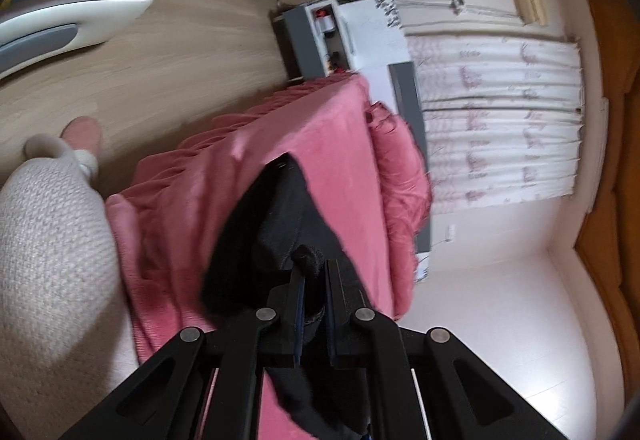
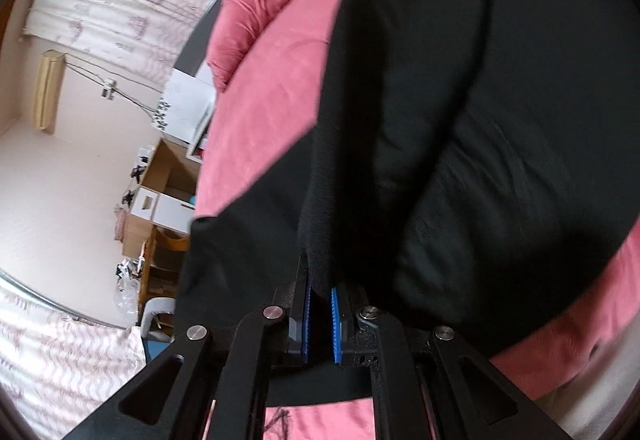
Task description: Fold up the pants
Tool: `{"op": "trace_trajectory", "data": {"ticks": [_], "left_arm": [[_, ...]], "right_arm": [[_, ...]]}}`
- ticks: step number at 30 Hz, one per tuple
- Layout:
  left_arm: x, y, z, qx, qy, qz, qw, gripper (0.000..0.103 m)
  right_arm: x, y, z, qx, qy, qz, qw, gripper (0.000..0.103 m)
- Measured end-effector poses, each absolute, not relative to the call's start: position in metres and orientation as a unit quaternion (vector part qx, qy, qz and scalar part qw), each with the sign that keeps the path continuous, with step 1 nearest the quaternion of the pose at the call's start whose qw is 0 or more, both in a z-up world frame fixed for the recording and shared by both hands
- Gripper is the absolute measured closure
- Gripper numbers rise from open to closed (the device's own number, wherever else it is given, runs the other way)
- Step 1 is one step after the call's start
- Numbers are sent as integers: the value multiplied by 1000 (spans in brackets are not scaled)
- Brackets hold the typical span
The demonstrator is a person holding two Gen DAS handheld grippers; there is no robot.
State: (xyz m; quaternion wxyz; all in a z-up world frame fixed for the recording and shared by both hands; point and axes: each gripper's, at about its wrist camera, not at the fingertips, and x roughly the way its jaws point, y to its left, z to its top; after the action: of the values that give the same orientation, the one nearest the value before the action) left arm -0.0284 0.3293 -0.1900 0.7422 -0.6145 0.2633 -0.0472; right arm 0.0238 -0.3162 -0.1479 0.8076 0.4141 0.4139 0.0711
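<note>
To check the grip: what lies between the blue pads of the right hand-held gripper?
A bunched fold of the black pants, pinched by the right hand-held gripper; the right wrist view shows it.

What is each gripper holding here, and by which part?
Both hold the black pants: the left gripper pinches a bunched bit of fabric, the right gripper a folded edge. Which part of the garment cannot be told.

Between your right claw's (image 2: 320, 290) ribbed blue pads, the pants (image 2: 460, 119) look matt, fleecy black cloth; beyond them the bedspread (image 2: 272, 111) seems velvety pink.
</note>
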Motion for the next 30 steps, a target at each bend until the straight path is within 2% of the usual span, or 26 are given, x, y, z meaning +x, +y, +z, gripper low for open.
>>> {"op": "trace_trajectory", "data": {"ticks": [2,3,5,8,9,13,18,20,22,23,24,26,30], "left_arm": [[-28,329,-195,-621,268,-53,735,92],[-29,330,-197,-627,271,-49,729,82],[-34,332,-198,-645,263,-51,715,70],[-51,336,-196,-675,246,-41,694,61],[-58,336,-193,-683,247,-33,687,58],[-70,324,-173,-671,286,-23,684,58],[-49,304,-157,-620,345,-47,703,56],[-38,297,-167,-624,377,-31,684,56],[-31,293,-175,-628,391,-22,672,60],[-29,293,-175,-631,388,-20,672,68],[-26,292,-171,-630,380,-27,677,84],[-17,292,-158,-601,383,-21,701,96],[7,296,-132,-585,379,-39,716,96]], "right_arm": [[24,-317,-156,412,424,67,803,94],[24,-317,-159,414,425,68,802,91],[25,-319,-159,421,425,68,798,91],[28,-320,-156,417,432,68,797,79],[29,-320,-155,415,434,69,797,72],[31,-311,-150,413,449,68,790,65],[41,-304,-157,428,460,59,775,65],[42,-303,-158,430,464,49,773,69],[42,-303,-158,429,464,46,774,78],[43,-302,-157,427,465,45,774,79],[45,-301,-155,422,468,45,775,82],[53,-298,-148,410,472,51,779,84],[68,-295,-124,423,444,79,786,86]]}}
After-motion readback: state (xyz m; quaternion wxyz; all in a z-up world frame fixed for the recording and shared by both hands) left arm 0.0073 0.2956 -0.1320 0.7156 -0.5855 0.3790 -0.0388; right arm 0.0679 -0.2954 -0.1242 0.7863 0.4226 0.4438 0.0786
